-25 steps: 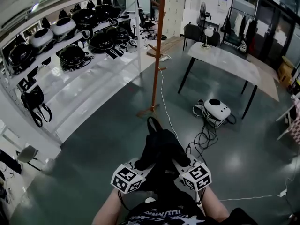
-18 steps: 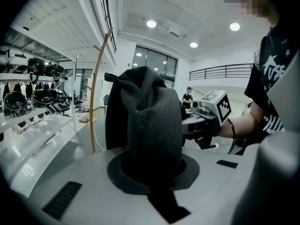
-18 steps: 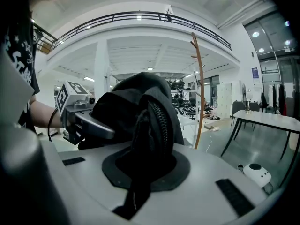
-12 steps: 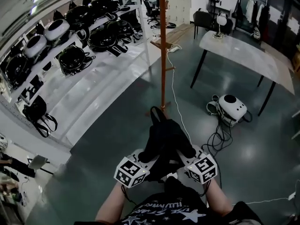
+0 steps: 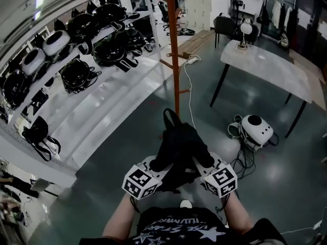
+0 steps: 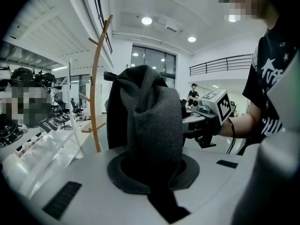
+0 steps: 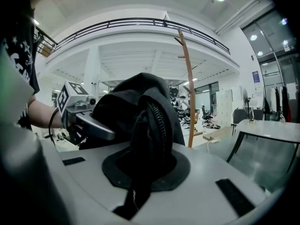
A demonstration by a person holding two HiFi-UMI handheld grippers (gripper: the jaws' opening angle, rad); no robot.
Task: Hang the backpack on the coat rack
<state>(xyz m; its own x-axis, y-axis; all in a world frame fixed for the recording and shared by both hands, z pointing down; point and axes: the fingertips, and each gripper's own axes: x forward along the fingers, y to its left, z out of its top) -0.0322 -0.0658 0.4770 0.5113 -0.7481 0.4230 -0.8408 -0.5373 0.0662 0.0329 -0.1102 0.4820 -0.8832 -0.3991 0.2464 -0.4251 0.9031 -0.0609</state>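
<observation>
Your left claw [image 5: 155,166] and right claw [image 5: 203,163] each pinch the backpack [image 5: 179,146], and the upright coat rack [image 5: 173,60] stands straight ahead beyond it, equally near both.

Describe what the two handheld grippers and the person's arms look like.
The left gripper and right gripper have pale grey-white bodies, each carrying a white cube with black square markers. Forearms are bare below a short-sleeved black T-shirt printed with white stars and lettering. A thin dark band circles each wrist.
</observation>
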